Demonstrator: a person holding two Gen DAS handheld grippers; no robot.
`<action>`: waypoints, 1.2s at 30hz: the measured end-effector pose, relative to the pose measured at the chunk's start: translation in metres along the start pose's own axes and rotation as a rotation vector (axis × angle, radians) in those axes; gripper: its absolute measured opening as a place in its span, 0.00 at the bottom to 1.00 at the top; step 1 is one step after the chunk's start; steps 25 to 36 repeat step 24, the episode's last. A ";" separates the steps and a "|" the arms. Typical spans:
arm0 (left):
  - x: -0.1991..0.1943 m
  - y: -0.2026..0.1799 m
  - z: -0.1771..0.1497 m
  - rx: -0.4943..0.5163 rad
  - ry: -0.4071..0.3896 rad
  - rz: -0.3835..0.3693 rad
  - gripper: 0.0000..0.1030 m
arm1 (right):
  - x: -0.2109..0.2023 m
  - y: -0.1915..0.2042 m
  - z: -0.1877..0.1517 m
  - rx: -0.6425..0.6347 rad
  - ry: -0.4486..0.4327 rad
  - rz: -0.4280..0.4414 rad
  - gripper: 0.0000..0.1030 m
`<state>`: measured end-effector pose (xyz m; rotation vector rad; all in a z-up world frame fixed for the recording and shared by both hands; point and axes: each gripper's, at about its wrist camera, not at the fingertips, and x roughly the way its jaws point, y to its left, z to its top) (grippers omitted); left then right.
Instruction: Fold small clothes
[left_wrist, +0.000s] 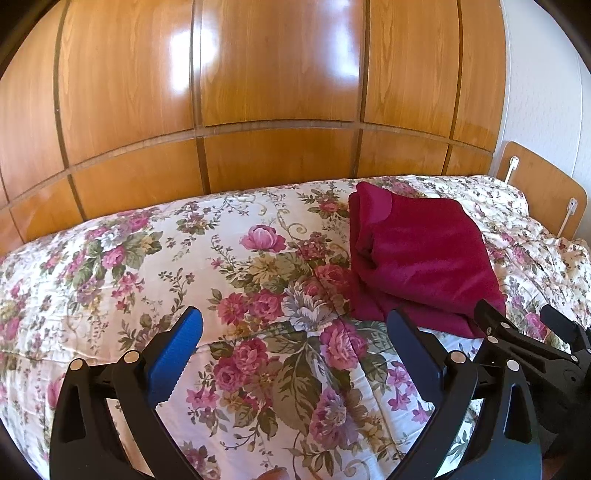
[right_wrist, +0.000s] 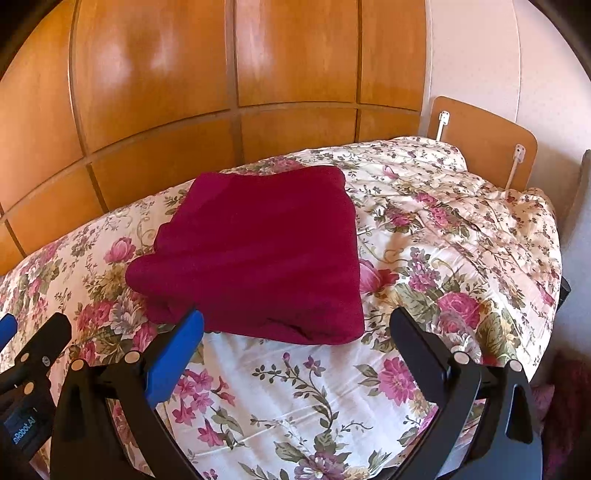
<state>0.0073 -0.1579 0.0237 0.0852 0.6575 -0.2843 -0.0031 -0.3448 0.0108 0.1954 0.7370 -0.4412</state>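
Note:
A dark red garment (left_wrist: 424, 258) lies folded into a thick, roughly square pile on the floral bedspread (left_wrist: 184, 266). In the right wrist view the same red garment (right_wrist: 258, 254) fills the middle of the bed. My left gripper (left_wrist: 295, 321) is open over the flowers, just left of the garment's near corner, with nothing between its blue-padded fingers. My right gripper (right_wrist: 295, 321) is open too, hovering at the garment's near edge without touching it. The right gripper's black fingers (left_wrist: 495, 321) show at the lower right of the left wrist view.
The bed stands against a glossy wooden panelled wardrobe (left_wrist: 258, 92). A wooden headboard (right_wrist: 484, 140) with white brackets rises at the far right by a pale wall. The bedspread (right_wrist: 443, 240) is rumpled to the right of the garment.

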 end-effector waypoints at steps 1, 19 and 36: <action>0.000 0.000 0.000 0.000 0.001 0.000 0.96 | 0.000 0.000 0.000 -0.001 0.000 0.001 0.98; 0.001 0.003 -0.003 -0.004 0.007 0.002 0.96 | 0.000 0.005 0.000 -0.014 0.002 0.005 0.98; 0.001 0.003 -0.003 -0.002 0.007 0.004 0.96 | 0.001 0.006 0.000 -0.020 0.005 0.009 0.98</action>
